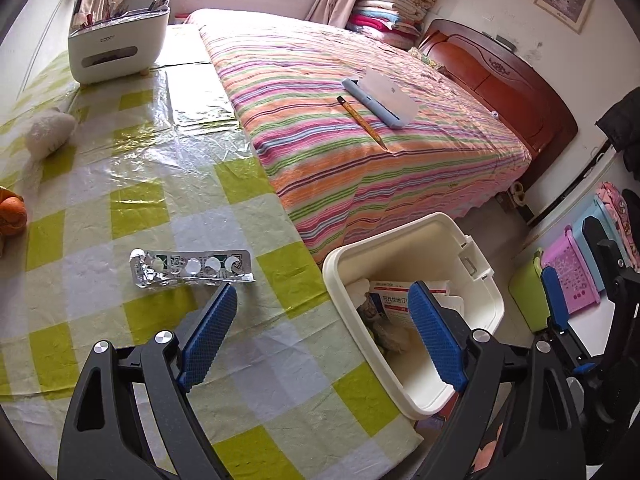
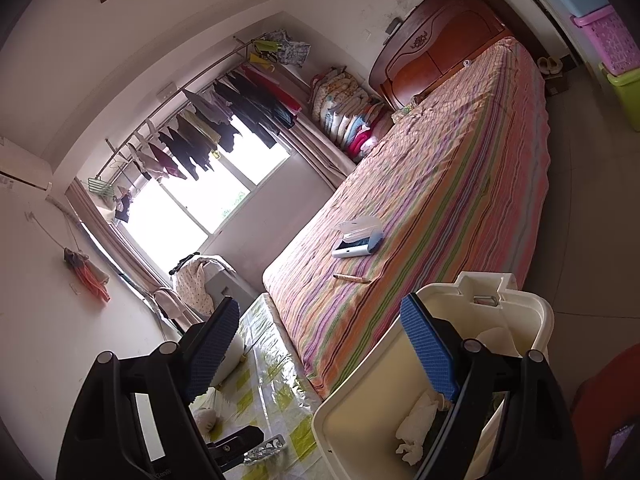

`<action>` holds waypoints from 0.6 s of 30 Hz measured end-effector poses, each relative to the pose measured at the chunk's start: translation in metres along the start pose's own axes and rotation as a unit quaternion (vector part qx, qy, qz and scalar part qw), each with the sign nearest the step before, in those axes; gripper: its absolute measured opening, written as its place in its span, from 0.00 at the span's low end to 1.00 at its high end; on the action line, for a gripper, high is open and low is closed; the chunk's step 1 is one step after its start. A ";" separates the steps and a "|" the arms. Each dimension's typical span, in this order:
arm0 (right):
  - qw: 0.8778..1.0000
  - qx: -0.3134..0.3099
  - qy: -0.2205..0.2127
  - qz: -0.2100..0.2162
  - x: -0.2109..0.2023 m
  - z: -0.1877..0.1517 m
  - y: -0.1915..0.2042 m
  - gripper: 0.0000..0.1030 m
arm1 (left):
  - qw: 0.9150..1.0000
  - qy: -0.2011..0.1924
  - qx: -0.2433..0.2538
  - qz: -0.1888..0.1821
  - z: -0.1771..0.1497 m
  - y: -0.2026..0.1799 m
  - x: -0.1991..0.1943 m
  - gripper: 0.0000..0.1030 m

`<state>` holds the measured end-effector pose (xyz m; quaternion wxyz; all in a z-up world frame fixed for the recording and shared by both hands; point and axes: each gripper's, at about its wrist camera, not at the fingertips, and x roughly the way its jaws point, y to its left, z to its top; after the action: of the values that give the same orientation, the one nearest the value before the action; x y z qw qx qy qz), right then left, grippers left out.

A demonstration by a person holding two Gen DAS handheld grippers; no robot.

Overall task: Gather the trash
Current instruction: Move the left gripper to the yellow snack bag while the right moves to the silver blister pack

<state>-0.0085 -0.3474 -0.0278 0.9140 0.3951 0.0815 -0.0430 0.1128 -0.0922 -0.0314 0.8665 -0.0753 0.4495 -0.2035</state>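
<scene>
Left gripper (image 1: 322, 312) is spread wide and empty, between the crumpled silver foil blister pack (image 1: 191, 269) and the cream plastic rectangular bin (image 1: 416, 248). The bin holds a red-and-white cardboard medicine box (image 1: 390, 294) and wadded tissue (image 2: 416, 420).

Likely step: going for the blister. It lies flat on the glossy plastic-covered green-checked tabletop (image 1: 120, 208), so pinch a raised edge.

Right gripper (image 2: 320, 320) stands open, one finger inside the bin rim; grip unclear.

The table (image 1: 120, 184) is being viewed steeply downward from the left wrist, the room more levelly from the right; the bin (image 1: 400, 240) (image 2: 532, 312) and bed (image 1: 340, 140) (image 2: 440, 184) are being shared.
</scene>
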 end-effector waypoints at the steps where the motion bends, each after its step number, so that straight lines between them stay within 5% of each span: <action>1: 1.000 -0.002 0.002 0.000 0.001 -0.001 0.001 0.78 | 1.000 -0.004 -0.003 0.004 0.000 0.005 -0.003 0.83; 18: 0.998 -0.035 0.042 -0.010 0.019 -0.017 0.016 0.78 | 0.991 -0.076 -0.083 0.070 0.013 0.095 -0.058 0.84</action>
<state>0.0103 -0.3247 -0.0312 0.9228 0.3631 0.1250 -0.0324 0.1205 0.0175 -0.0106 0.9013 -0.1303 0.4014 -0.0980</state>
